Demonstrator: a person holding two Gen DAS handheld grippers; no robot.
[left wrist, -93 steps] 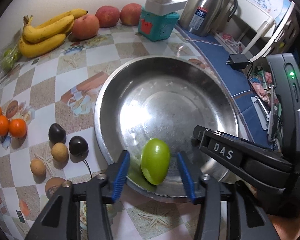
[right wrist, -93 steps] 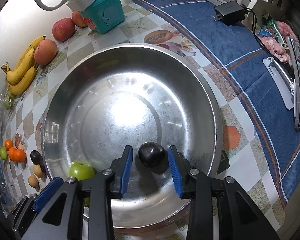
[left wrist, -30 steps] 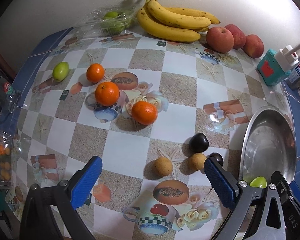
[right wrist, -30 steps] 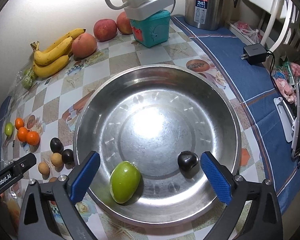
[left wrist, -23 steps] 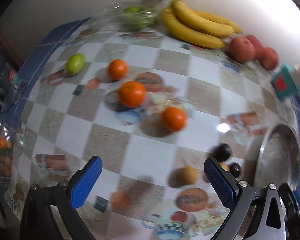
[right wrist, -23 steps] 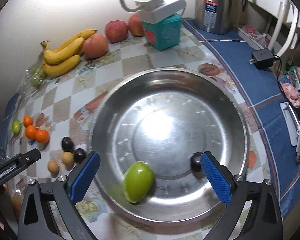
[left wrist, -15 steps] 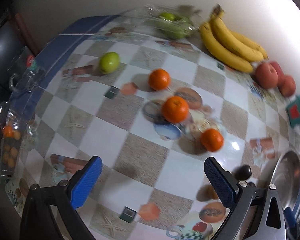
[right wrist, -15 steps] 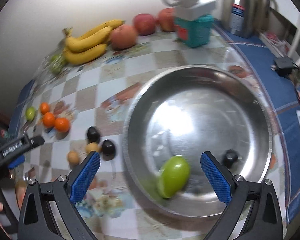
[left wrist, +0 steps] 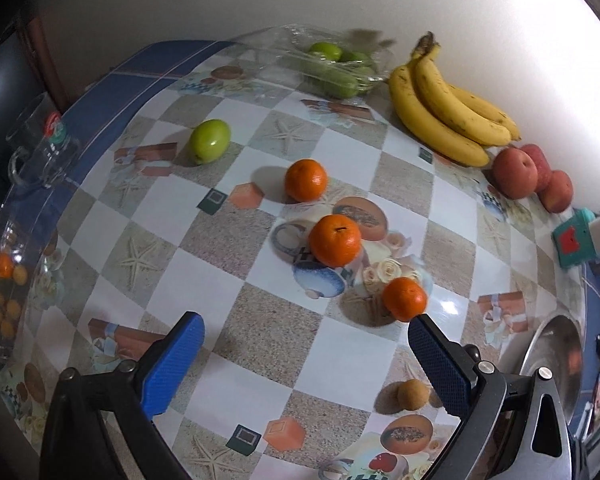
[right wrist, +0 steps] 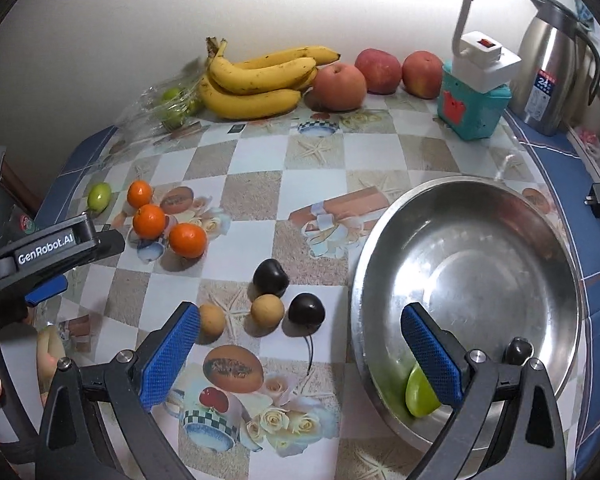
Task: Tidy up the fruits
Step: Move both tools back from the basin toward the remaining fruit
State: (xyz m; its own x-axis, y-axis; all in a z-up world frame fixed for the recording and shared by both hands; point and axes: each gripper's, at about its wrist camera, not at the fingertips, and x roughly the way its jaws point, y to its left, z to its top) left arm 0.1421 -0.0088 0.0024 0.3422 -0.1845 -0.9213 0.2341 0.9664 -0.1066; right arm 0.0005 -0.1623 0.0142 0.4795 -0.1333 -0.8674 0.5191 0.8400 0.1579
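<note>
Readable markings on the table scene

In the right wrist view, "GenRobot.AI" stands in white letters on the dark body of the left gripper (right wrist: pixel 46 286), at the left edge. The steel thermos (right wrist: pixel 548 68) by the wall carries a blue label showing the number "24"; the smaller print beneath it is too fine to read. Nothing legible appears in the left wrist view.

Left wrist: high, angled down over table's left part, facing wall. Right wrist: similar tilt, seemingly further right. Shared: three oranges (left wrist: pixel 334 240) (right wrist: pixel 149 221), bananas (left wrist: pixel 444 116) (right wrist: pixel 256 80).
</note>
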